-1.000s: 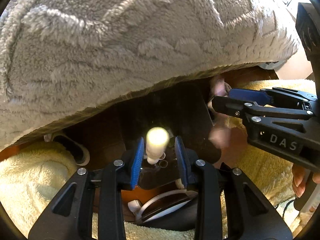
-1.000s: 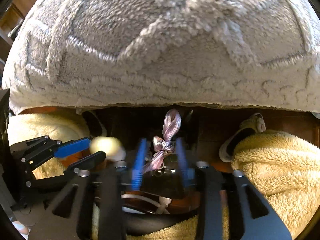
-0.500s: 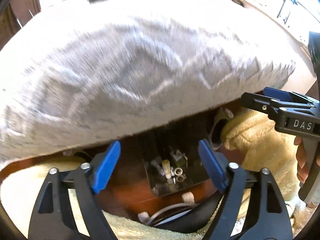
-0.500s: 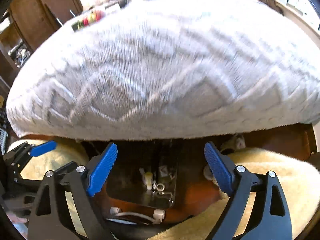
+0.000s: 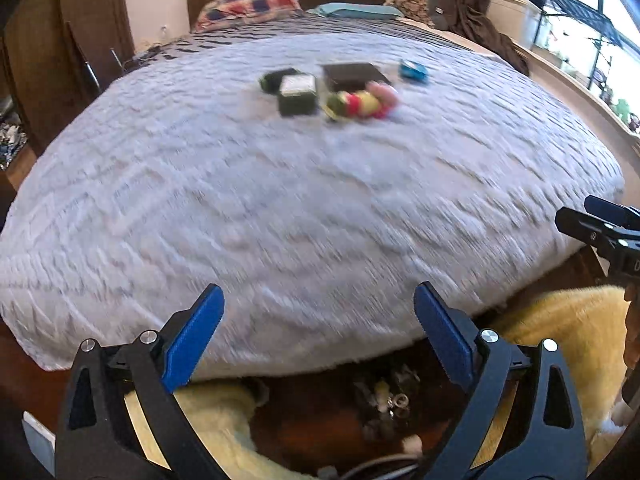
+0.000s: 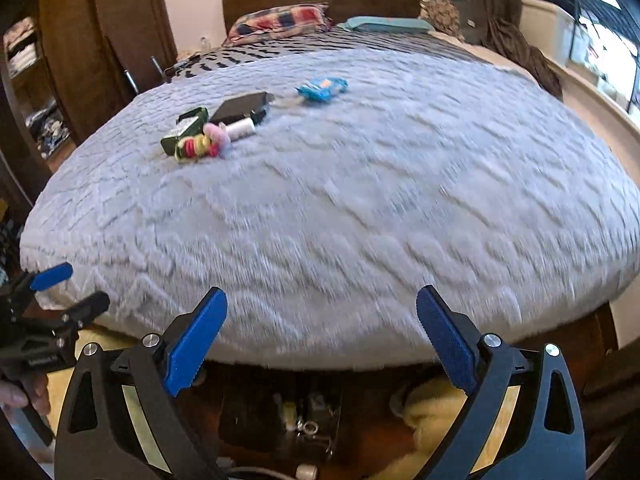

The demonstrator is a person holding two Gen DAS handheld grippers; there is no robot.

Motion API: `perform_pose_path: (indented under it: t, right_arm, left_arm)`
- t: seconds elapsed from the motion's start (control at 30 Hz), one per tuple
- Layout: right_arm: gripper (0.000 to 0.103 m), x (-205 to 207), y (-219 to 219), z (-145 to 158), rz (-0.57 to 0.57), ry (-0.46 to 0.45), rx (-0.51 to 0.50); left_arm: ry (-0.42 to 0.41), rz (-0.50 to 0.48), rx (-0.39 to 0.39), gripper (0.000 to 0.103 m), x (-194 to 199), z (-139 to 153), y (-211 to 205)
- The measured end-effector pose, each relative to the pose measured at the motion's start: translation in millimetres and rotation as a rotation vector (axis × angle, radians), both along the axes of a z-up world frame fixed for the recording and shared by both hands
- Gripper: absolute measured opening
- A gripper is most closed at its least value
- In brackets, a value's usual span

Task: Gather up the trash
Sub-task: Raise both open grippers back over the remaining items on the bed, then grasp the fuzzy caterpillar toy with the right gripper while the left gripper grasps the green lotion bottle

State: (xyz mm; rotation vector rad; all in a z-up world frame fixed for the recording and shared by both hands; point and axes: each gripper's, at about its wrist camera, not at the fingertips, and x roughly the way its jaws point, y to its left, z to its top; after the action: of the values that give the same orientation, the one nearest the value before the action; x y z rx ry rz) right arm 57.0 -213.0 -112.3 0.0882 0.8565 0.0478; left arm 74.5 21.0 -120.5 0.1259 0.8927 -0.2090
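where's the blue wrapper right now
In the right wrist view the blue wrapper lies on the grey bedspread, toward the headboard, just right of the dark box.

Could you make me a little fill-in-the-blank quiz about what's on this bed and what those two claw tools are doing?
1. The jaws of the left gripper stand ___, with nothing between them.
2. The right gripper holds ___.
3. The wrapper lying farthest up the grey blanket is ___ in colour.
4. The small bits of rubbish lie in a dark bin on the ___, below the bed's edge.

Missing words: open; nothing; blue; floor
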Motion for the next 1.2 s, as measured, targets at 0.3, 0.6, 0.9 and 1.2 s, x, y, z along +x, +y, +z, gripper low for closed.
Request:
perform_pose_path:
  t: [0.3, 0.6, 0.9, 1.2]
  right_arm:
    - [0.096, 75.5, 44.1, 6.4, 0.069, -0.015, 0.030]
    - [0.096, 143.5, 103.7, -2.3, 0.131, 0.014, 0.033]
    - [0.068, 173.1, 120.8, -19.3, 0.123, 0.042, 0.007]
    - [0.066, 156.9, 86.1, -2.3, 0.122, -0.001, -0.004]
  left_arm:
    - [0.000, -0.005, 0.030, 0.091, 51.2, 7.6, 9.4]
    - [0.031, 0.013, 0.009, 0.091, 85.2, 4.4, 35.9]
    - [0.039, 0.004, 0.013, 0.091, 103.9, 0.2, 40.2]
    - [0.003, -0.025, 0.019, 0.090, 133.1, 9.9, 17.5]
